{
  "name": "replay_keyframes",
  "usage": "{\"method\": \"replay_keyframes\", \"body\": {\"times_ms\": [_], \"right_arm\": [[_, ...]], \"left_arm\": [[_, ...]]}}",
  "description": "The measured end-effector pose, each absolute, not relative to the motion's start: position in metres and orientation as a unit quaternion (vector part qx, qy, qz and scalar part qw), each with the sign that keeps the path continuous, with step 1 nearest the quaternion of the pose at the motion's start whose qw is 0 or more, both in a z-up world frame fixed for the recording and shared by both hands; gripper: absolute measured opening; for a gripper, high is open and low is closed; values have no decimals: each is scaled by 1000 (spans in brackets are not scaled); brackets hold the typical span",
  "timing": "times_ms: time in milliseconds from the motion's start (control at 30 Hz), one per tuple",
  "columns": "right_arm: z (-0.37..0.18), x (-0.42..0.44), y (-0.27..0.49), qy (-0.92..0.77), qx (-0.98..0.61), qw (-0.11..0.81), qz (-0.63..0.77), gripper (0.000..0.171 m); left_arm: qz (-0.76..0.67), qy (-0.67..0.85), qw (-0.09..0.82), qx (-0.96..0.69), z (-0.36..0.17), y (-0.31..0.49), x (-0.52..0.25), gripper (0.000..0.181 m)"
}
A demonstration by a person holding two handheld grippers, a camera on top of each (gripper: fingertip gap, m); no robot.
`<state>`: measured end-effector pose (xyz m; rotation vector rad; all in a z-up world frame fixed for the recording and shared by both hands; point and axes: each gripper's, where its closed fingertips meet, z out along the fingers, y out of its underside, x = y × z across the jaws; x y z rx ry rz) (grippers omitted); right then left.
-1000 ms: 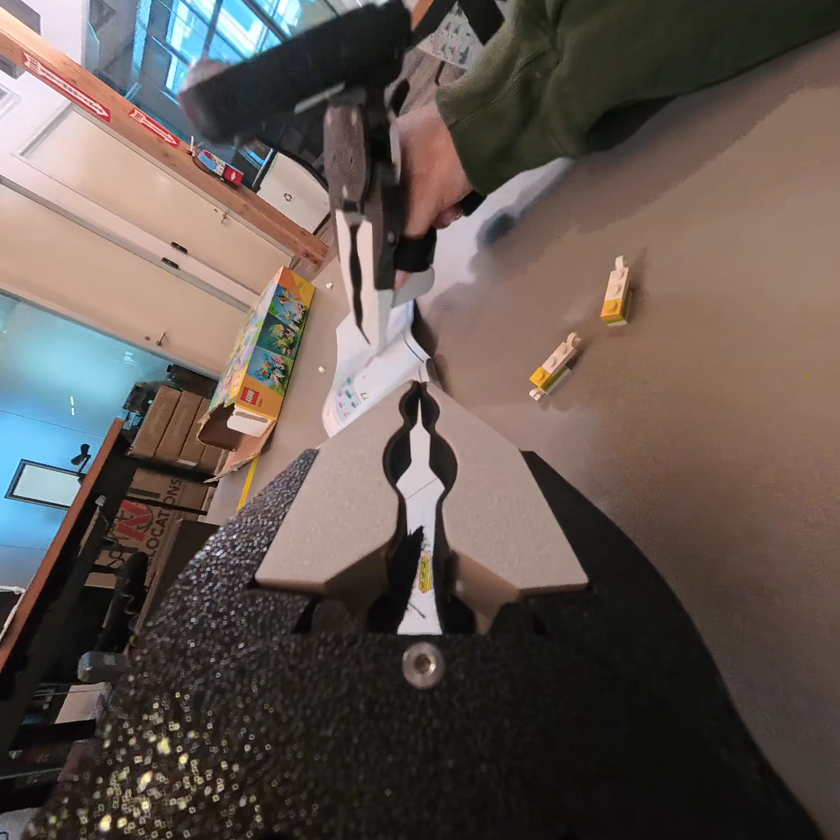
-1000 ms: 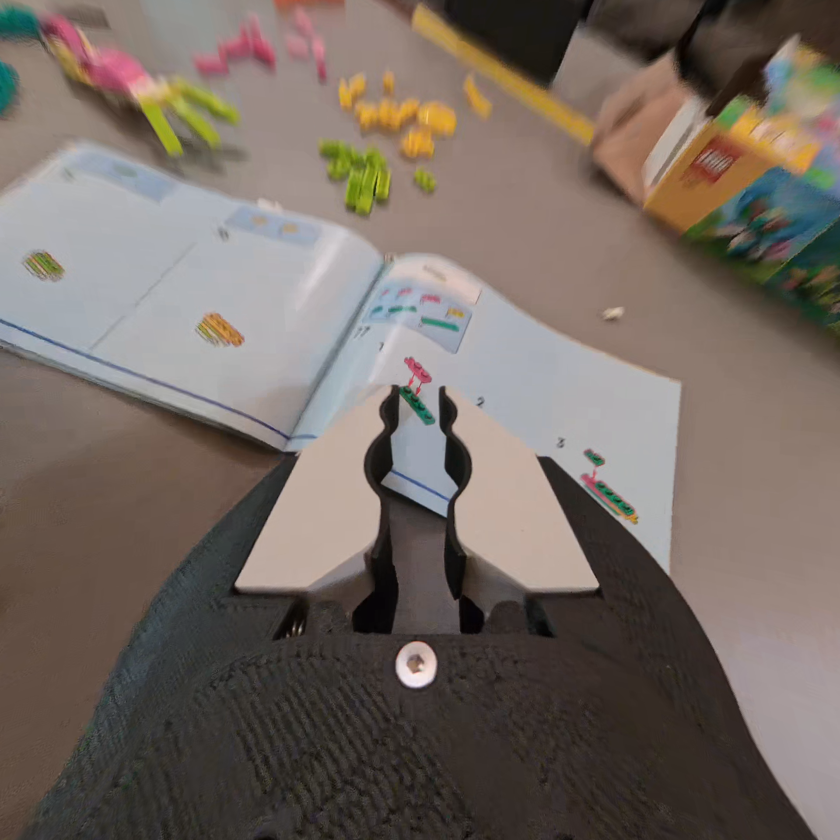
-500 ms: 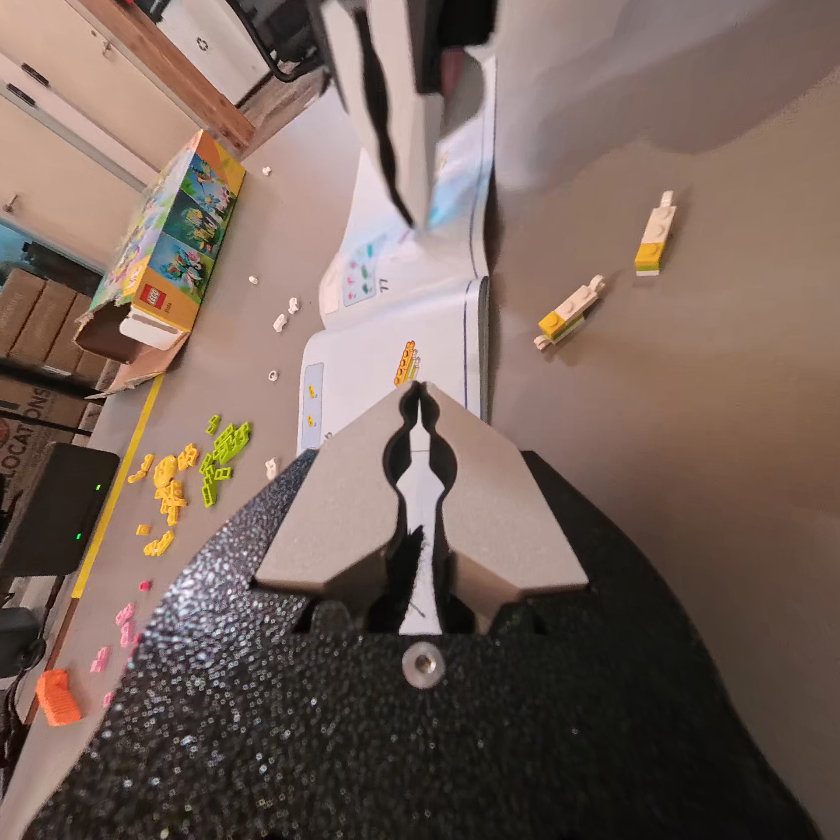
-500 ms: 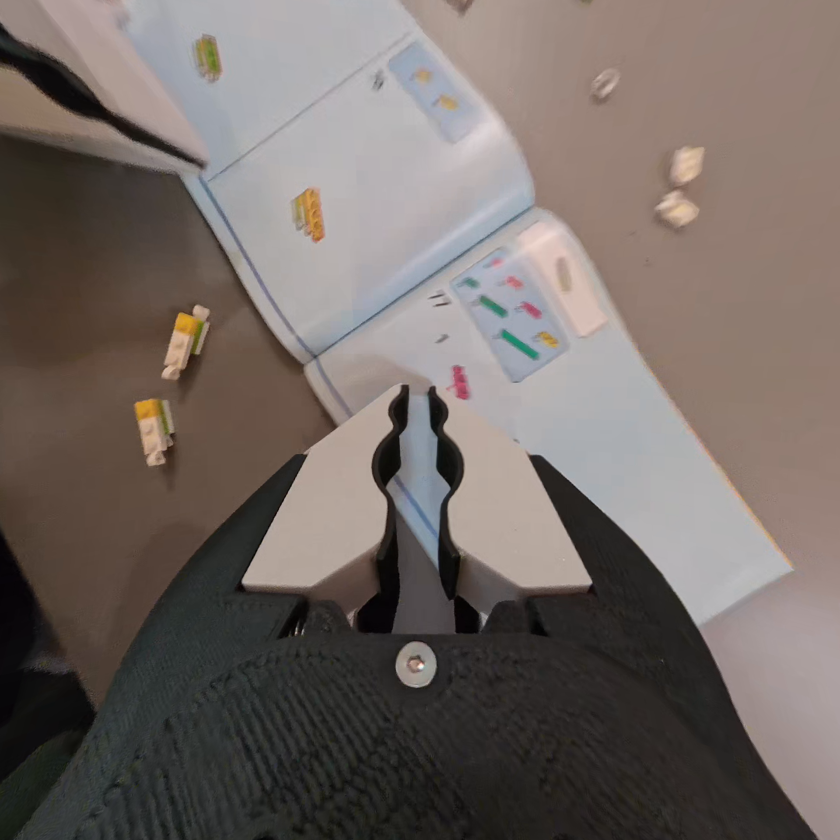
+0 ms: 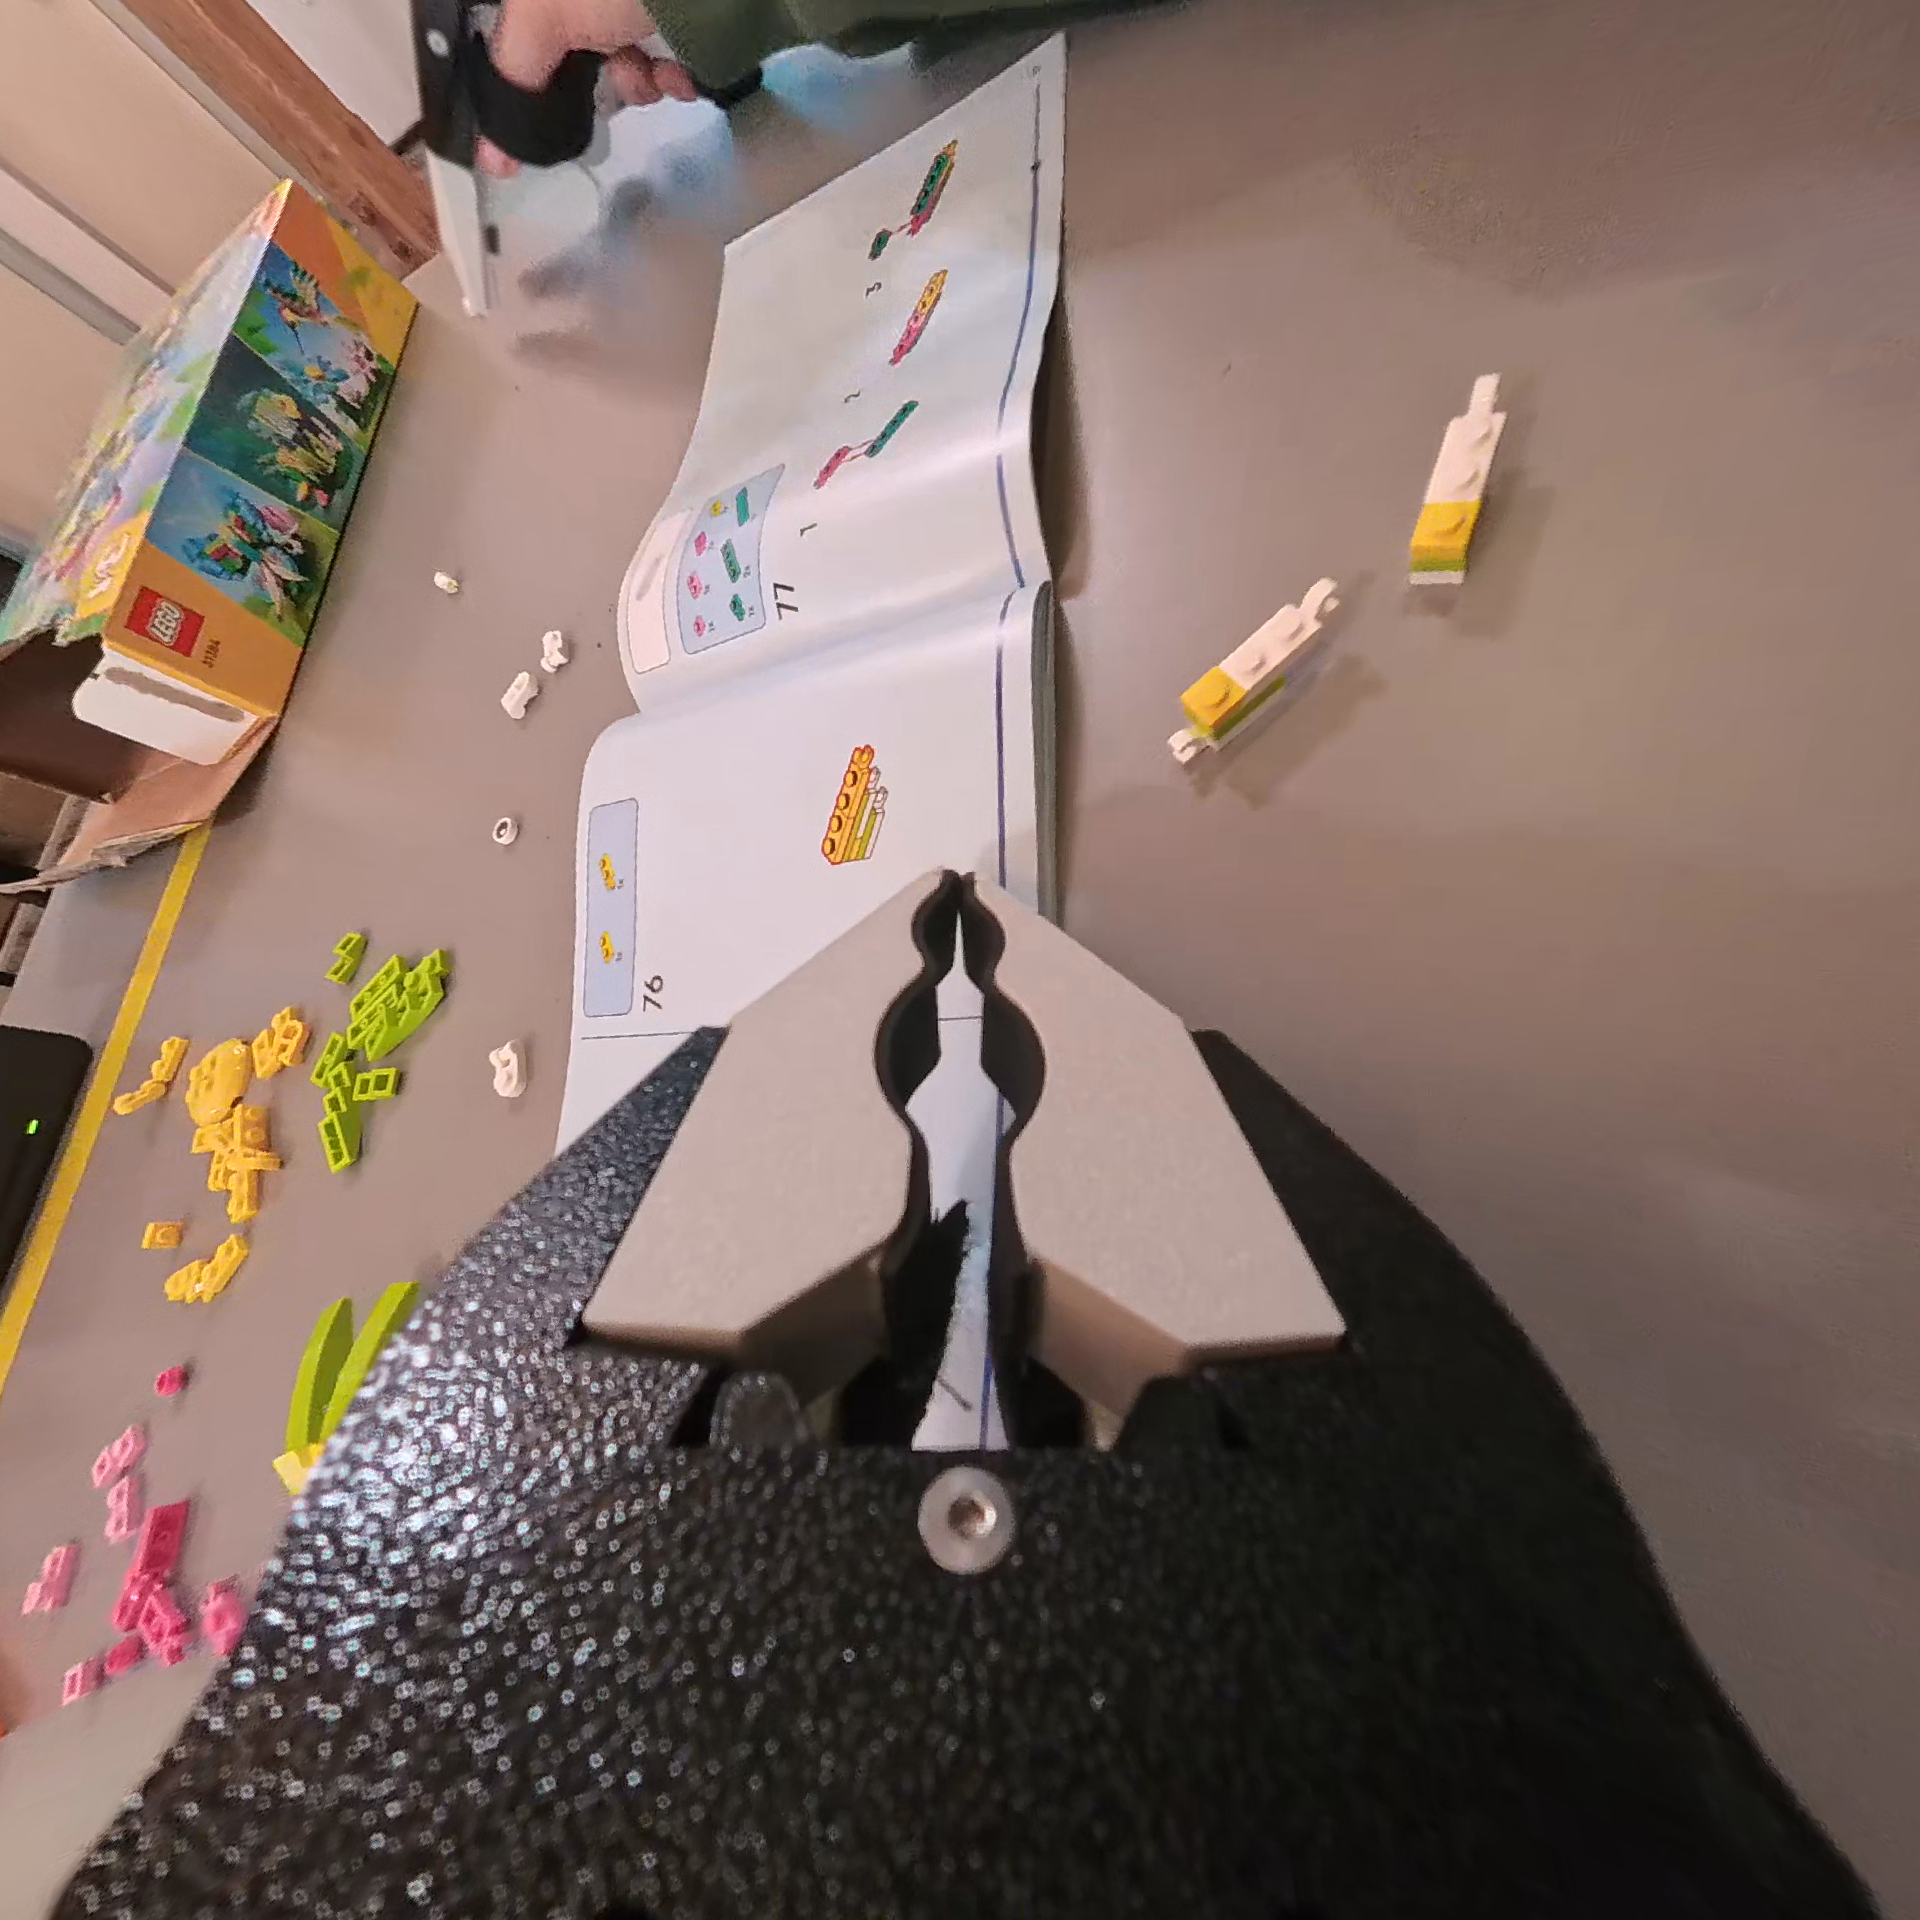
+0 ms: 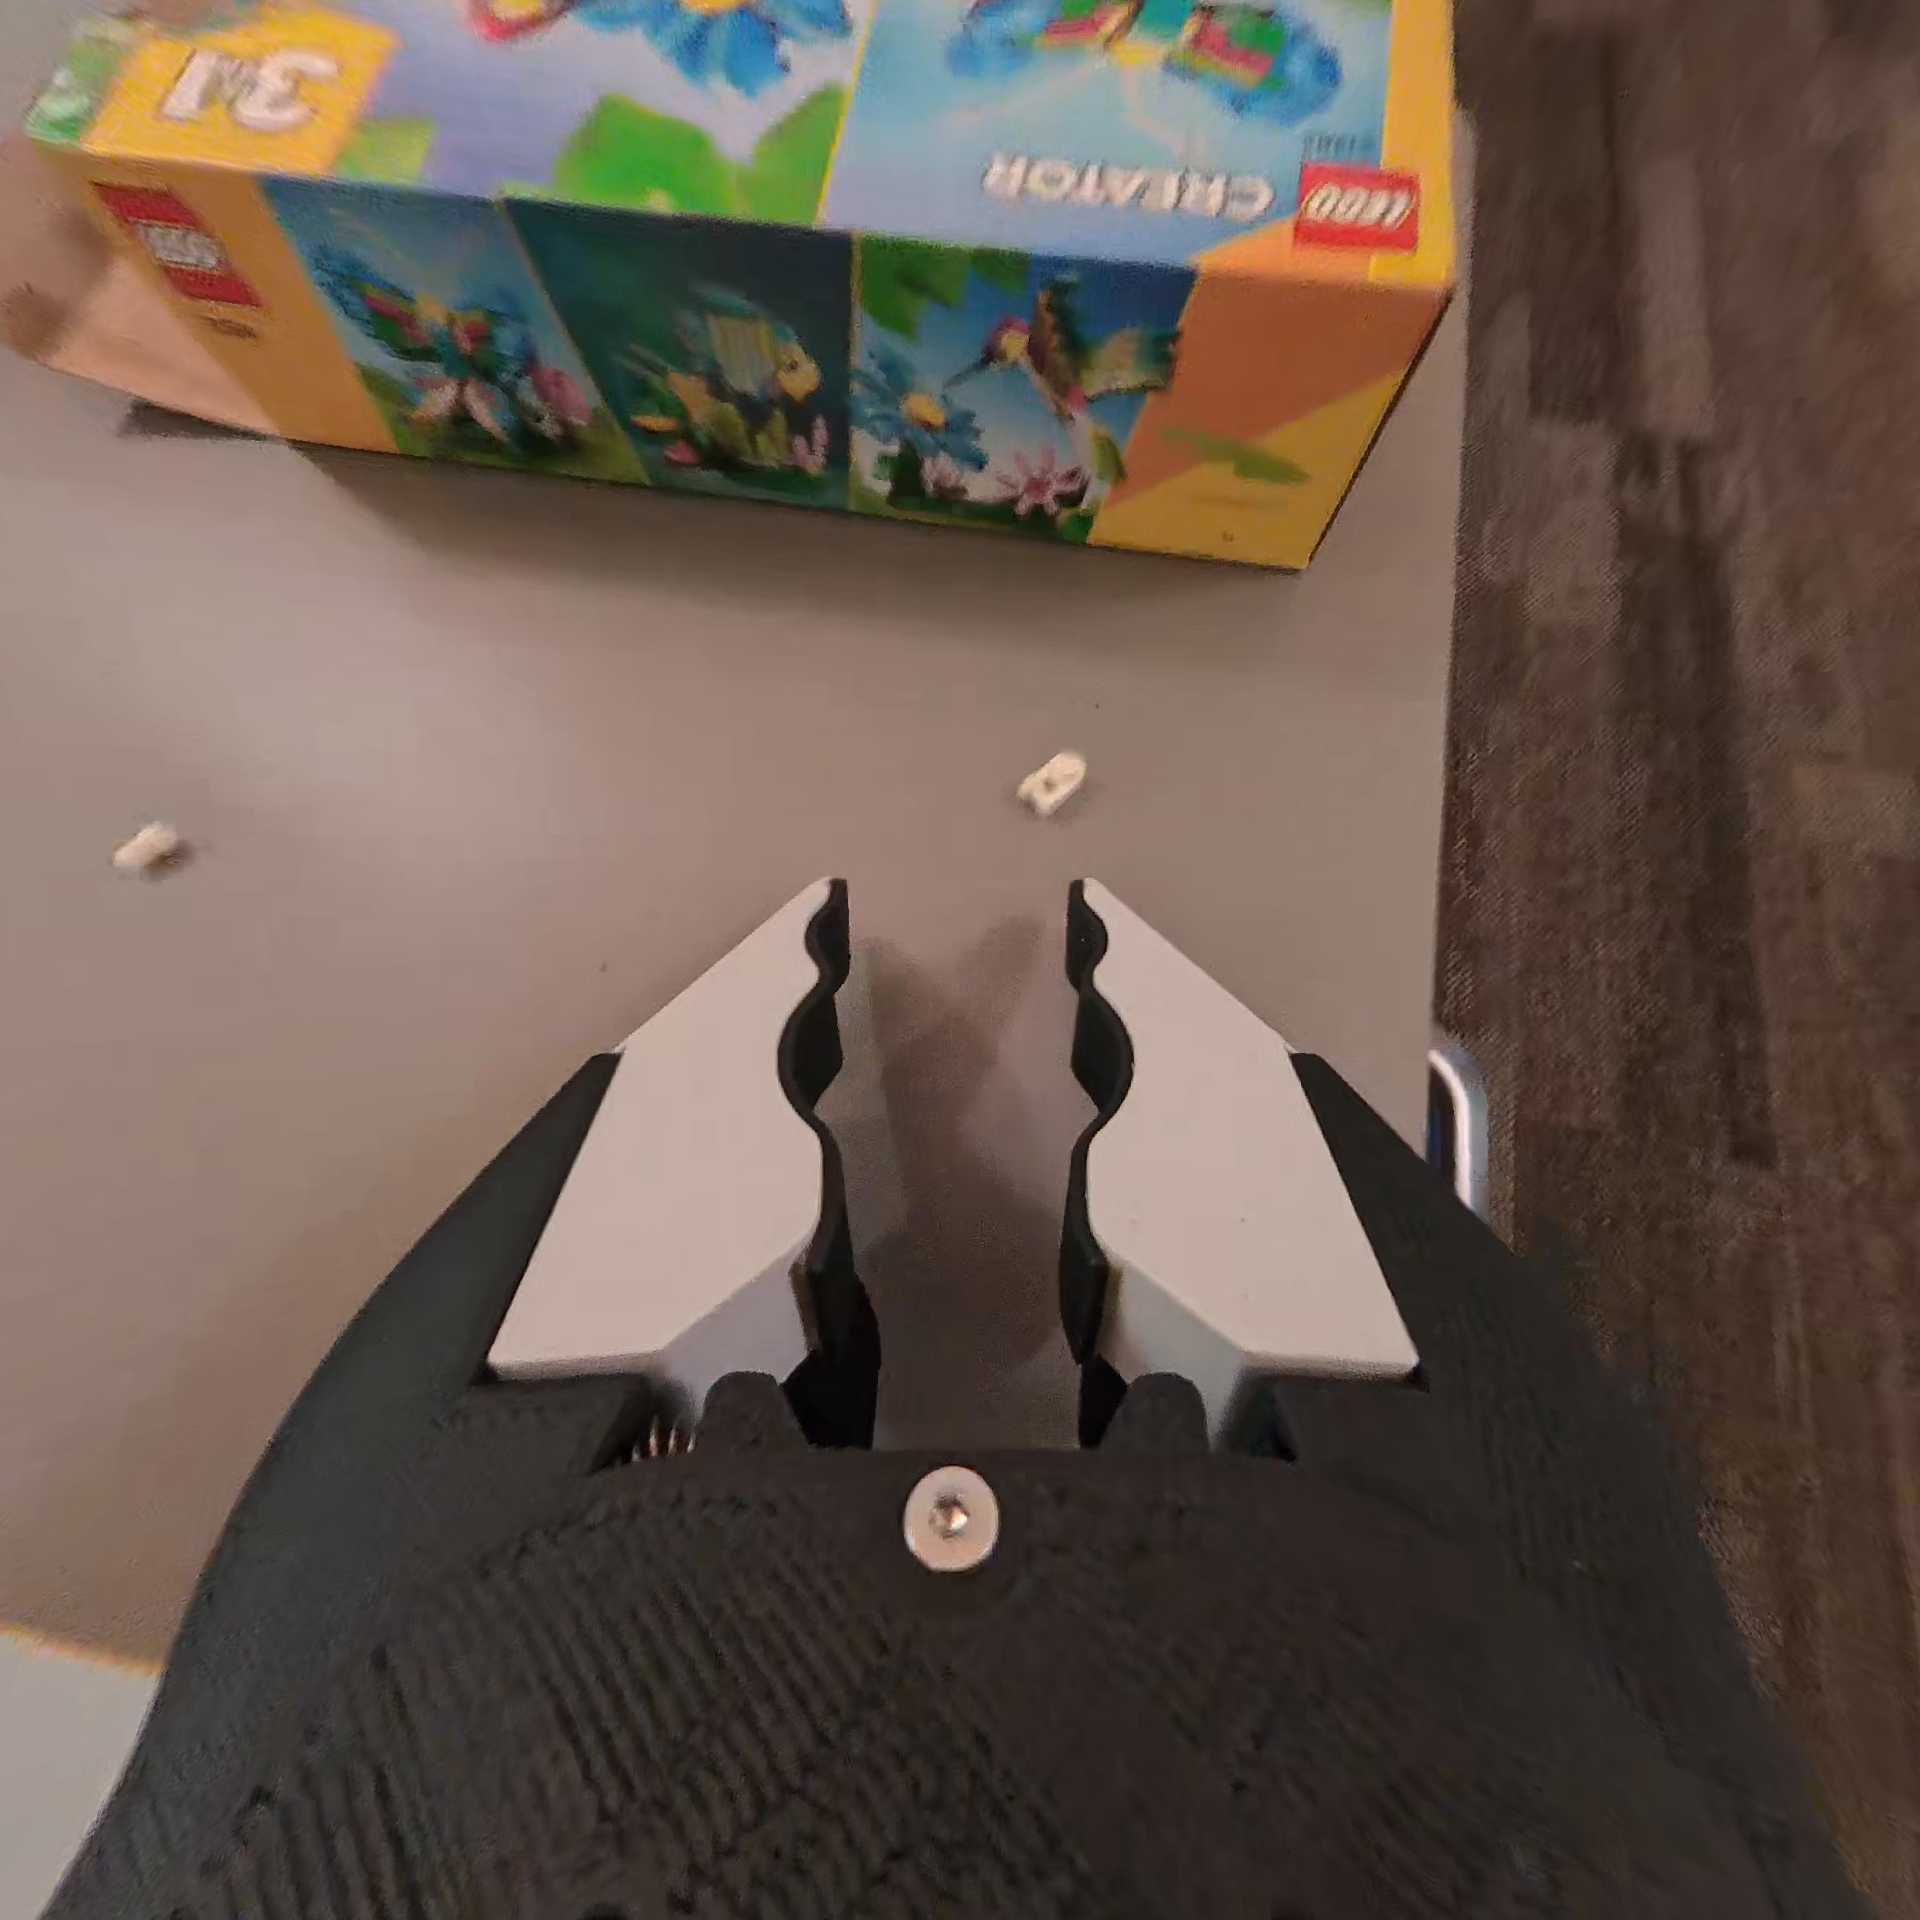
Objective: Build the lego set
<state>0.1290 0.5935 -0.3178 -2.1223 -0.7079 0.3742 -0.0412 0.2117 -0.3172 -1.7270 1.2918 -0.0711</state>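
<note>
The left gripper hung pinched together, empty, over the open white instruction booklet; the right gripper gaped wide near a small white brick before the colourful cardboard box.

Lego box cut off by top edge, motion-blurred. Pink bricks blurred, clipped at table's left edge. Right gripper smeared.
</note>
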Motion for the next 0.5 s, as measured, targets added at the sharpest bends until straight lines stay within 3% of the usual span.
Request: {"method": "replay_keyframes", "body": {"times_ms": [33, 500], "right_arm": [[-316, 129, 600, -278, -847, 429, 148, 38], [-324, 117, 616, -300, -852, 409, 131, 6]], "left_arm": [[-33, 526, 472, -706, -317, 212, -41, 0], [-58, 515, 475, -711, -316, 212, -40, 0]]}}
